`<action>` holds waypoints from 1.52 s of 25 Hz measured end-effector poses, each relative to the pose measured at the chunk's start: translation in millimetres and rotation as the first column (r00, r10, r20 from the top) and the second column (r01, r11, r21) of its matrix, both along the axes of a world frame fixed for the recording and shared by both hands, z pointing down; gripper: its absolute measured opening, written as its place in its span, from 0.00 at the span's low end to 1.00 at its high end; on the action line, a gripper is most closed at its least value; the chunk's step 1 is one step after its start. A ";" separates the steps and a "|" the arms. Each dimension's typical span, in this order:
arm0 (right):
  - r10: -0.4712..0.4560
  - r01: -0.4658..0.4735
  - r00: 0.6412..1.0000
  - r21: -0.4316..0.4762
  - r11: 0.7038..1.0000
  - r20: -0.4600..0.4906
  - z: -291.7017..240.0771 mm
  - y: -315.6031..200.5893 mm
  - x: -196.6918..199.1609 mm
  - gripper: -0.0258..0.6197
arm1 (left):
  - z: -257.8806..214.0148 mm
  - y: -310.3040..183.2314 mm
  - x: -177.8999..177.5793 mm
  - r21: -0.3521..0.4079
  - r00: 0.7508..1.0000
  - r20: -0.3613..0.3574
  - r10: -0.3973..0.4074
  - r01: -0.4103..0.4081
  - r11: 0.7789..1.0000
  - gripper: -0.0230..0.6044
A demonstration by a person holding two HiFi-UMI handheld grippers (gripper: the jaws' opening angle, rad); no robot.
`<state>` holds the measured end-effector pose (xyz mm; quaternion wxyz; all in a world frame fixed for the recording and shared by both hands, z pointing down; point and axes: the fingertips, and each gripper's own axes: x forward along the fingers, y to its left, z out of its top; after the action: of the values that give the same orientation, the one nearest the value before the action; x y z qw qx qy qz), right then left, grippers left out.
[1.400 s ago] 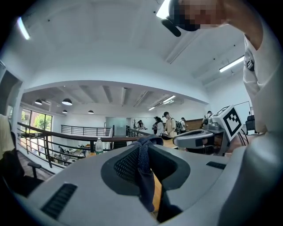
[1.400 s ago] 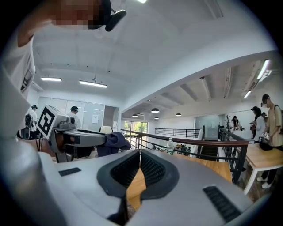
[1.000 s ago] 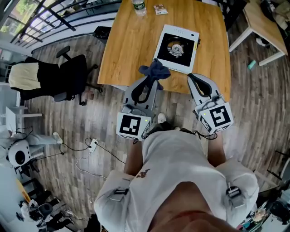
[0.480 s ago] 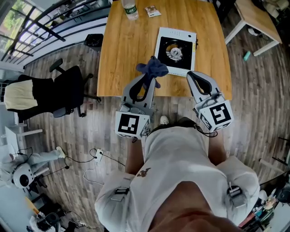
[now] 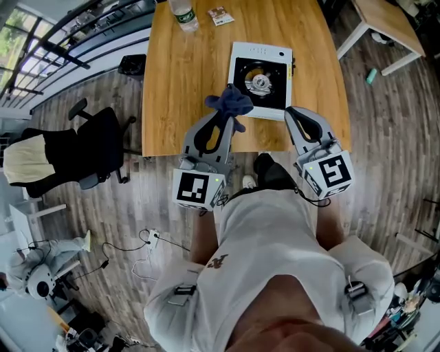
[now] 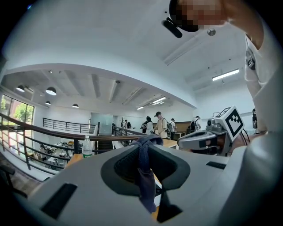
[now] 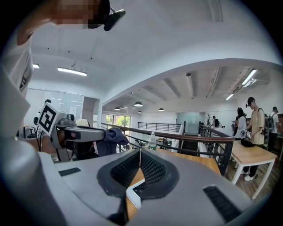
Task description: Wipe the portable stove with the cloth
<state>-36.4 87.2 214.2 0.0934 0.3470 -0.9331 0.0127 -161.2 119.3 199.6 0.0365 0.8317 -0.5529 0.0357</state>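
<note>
From the head view, the left tool (image 5: 227, 115) reaches over the near edge of the wooden tabletop (image 5: 182, 89) with a dark blue cloth (image 5: 231, 102) bunched at its tip. The cloth lies at the near left corner of the portable stove (image 5: 260, 78), a white unit with a black top and a round burner, set flat on the tabletop. This view does not settle whether the cloth touches the stove. The left gripper view fills that gap in part: the jaws stand narrowly apart and clamp a twisted strand of the cloth (image 6: 146, 176), which hangs down between the ribbed pads. The right tool (image 5: 293, 113) points at the stove's near right corner. Its own view shows the pads pressed together with nothing between them, and a white edge of the stove (image 7: 134, 197) shows just below them. That view also catches the left tool (image 7: 102, 132) from the side, the cloth drooping off its tip. A plastic bottle (image 5: 181, 12) and a small packet (image 5: 220, 12) sit at the tabletop's far edge. Only the head view shows the black office chair (image 5: 82, 148) on the floor to the left. Only the gripper views show a railing (image 7: 194, 137) and people (image 6: 159, 126) standing beyond it.
</note>
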 end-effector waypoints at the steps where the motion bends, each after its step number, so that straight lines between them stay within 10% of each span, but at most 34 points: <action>1: -0.002 0.002 1.000 -0.002 1.000 0.003 1.8 -7.0 -0.1 0.07 | 1.3 -6.5 0.1 -0.003 1.000 0.004 -0.001 0.001 1.000 0.16; 38: 0.024 -0.020 1.000 -0.171 0.985 0.020 67.5 -247.0 48.3 0.08 | 41.0 -262.1 75.6 -0.159 0.990 0.081 0.119 -0.105 0.982 0.16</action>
<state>11.9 -159.8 281.7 0.1123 0.3478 -0.9257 0.0975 -85.6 -142.8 240.6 0.0734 0.8537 -0.5019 0.1179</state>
